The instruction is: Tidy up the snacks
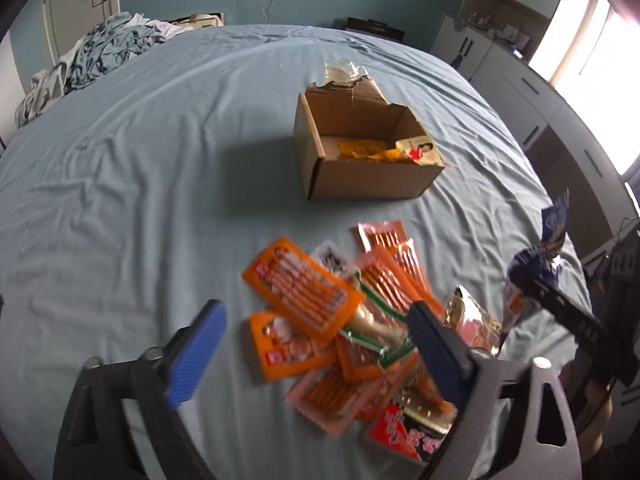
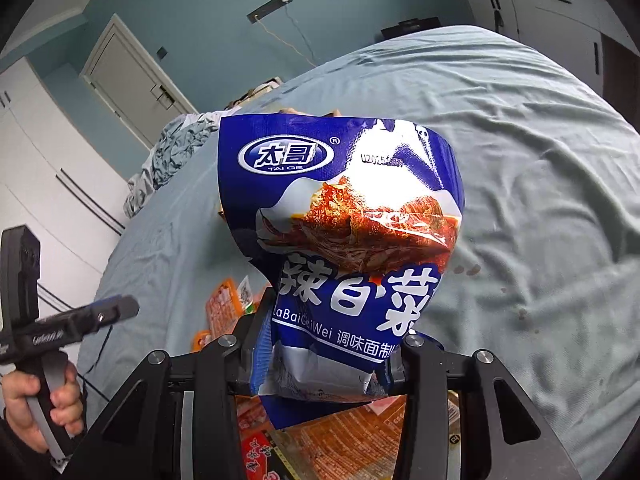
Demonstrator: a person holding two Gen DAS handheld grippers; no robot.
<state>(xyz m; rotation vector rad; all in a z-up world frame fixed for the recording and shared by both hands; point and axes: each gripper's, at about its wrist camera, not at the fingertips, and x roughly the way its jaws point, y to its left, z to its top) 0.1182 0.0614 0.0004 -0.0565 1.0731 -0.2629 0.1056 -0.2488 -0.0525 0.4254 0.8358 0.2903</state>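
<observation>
Evidently, in the left wrist view, the left gripper (image 1: pixel 316 344) is held with its jaws wide and nothing between them, low in the frame above a heap of snack packets (image 1: pixel 352 328) at lower centre; that stance is judged to suit picking one from the pile. About a dozen packets can be counted, most of them orange or pink, though overlap and blur make the count uncertain. One cardboard box (image 1: pixel 360 148) is set open just above centre on the blue bedsheet (image 1: pixel 140 160), probably as the place for sorted snacks; two or three packets (image 1: pixel 384 150) are already lying inside. At the right edge a blue bag is seen held up.

In the right wrist view, the right gripper (image 2: pixel 324 364) is clamped on the lower end of one blue snack bag (image 2: pixel 344 216), which fills the centre of the frame upright, lifted clear of the sheet, presumably for carrying to the box. At the lower left a hand (image 2: pixel 40 412) is seen gripping the other tool's handle.
</observation>
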